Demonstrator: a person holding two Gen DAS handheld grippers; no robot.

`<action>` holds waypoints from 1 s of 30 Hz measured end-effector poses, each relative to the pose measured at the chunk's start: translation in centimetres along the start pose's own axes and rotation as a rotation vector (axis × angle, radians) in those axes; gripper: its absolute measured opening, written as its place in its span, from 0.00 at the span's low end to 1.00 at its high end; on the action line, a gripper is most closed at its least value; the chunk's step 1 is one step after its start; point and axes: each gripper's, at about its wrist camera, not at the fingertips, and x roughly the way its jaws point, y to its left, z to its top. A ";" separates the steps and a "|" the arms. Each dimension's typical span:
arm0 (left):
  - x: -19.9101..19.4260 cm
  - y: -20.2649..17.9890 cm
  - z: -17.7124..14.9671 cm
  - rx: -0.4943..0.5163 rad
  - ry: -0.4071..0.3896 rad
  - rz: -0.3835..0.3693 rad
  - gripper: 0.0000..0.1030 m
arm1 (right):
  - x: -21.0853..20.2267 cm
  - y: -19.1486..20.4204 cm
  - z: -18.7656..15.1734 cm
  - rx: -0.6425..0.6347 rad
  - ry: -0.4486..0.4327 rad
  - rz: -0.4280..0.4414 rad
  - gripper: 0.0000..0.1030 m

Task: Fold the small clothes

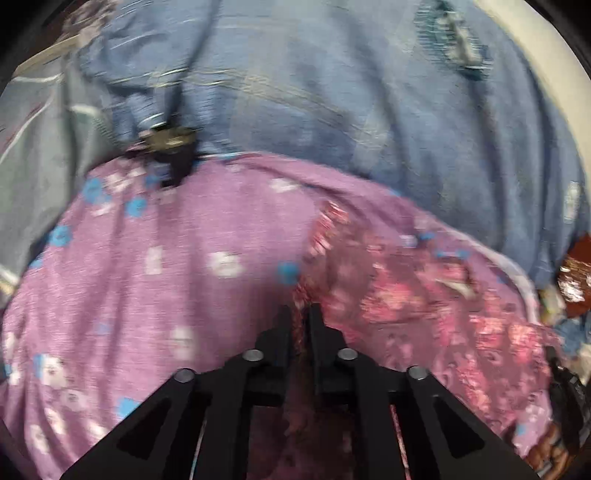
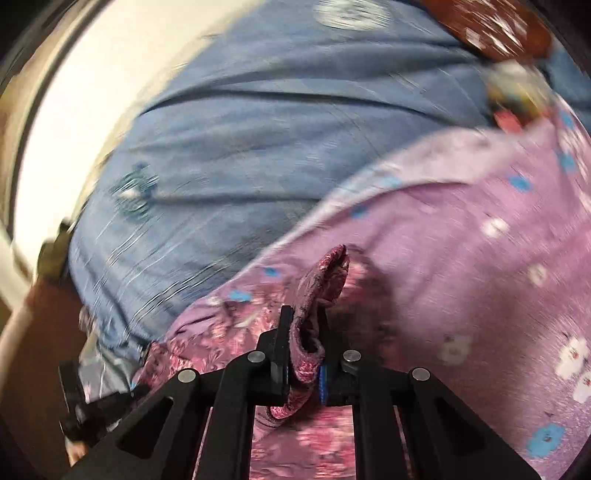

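A small garment of dark pink floral cloth (image 1: pixel 424 295) lies on a purple flowered sheet (image 1: pixel 166 277). My left gripper (image 1: pixel 300 314) is shut on an edge of this pink garment, the cloth pinched between its black fingers. In the right wrist view my right gripper (image 2: pixel 304 314) is shut on another bunched edge of the same pink garment (image 2: pixel 325 280), which sticks up past the fingertips. More of the garment spreads below and left of the right gripper. Both views are blurred by motion.
A blue patterned bedcover (image 1: pixel 332 92) lies beyond the purple sheet, also in the right wrist view (image 2: pixel 240 147). A dark clip-like object (image 1: pixel 170 140) sits at the sheet's far edge. A brown patterned cloth (image 2: pixel 491 29) lies at top right. A white surface (image 2: pixel 92 92) borders the bed.
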 end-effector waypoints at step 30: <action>-0.8 -5.3 -4.2 0.288 -0.016 0.103 0.48 | 5.3 5.6 -5.0 -0.390 0.373 0.028 0.34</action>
